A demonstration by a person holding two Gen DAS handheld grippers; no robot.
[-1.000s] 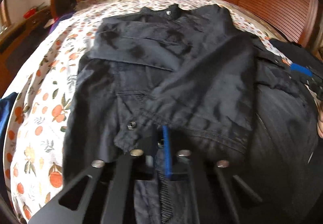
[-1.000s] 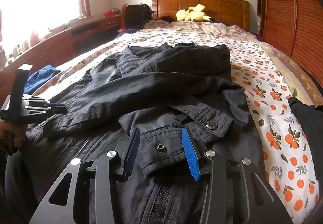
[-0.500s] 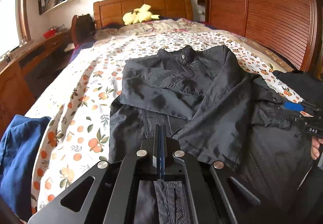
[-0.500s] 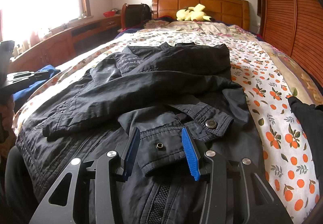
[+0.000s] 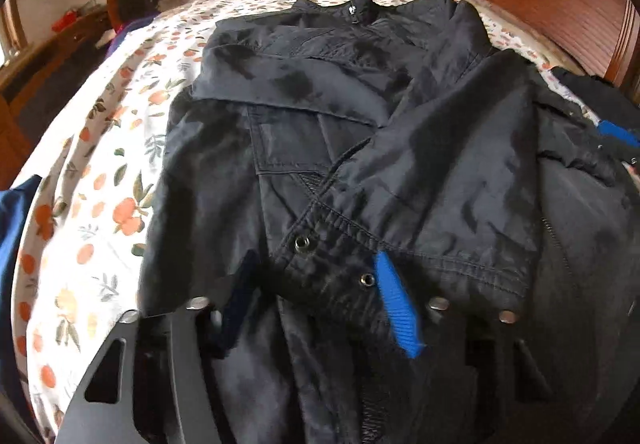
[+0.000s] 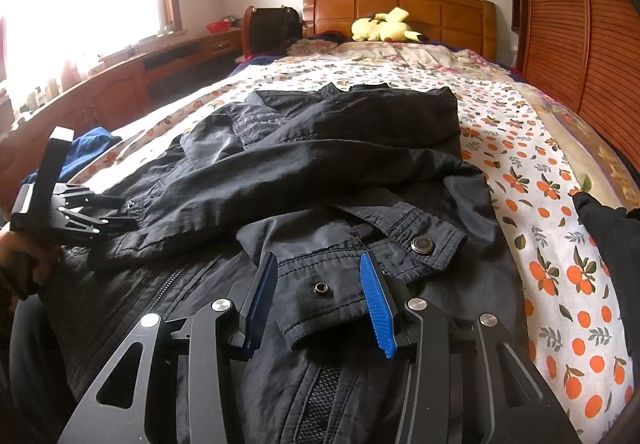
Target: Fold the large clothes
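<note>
A large black jacket (image 5: 360, 132) lies on the bed with both sleeves folded across its front; it also shows in the right wrist view (image 6: 340, 164). My left gripper (image 5: 320, 296) is open, its blue pads on either side of the left sleeve's cuff (image 5: 352, 268) with snap buttons. It also shows at the left edge of the right wrist view (image 6: 96, 212). My right gripper (image 6: 320, 296) is open around the other sleeve's cuff (image 6: 340, 276), low over the jacket's front. Its blue pad shows at the right edge of the left wrist view (image 5: 616, 132).
The bed has a white sheet with orange fruit print (image 6: 560, 244) and a wooden headboard (image 6: 400, 8) with a yellow plush toy (image 6: 384, 26). A blue garment (image 5: 12, 244) lies at the left edge, dark clothing (image 6: 612, 228) at the right. A wooden desk (image 6: 120, 84) runs along the left.
My left gripper has dropped back down to the sleeve cuff and opened from shut. My right gripper has stayed open over its cuff.
</note>
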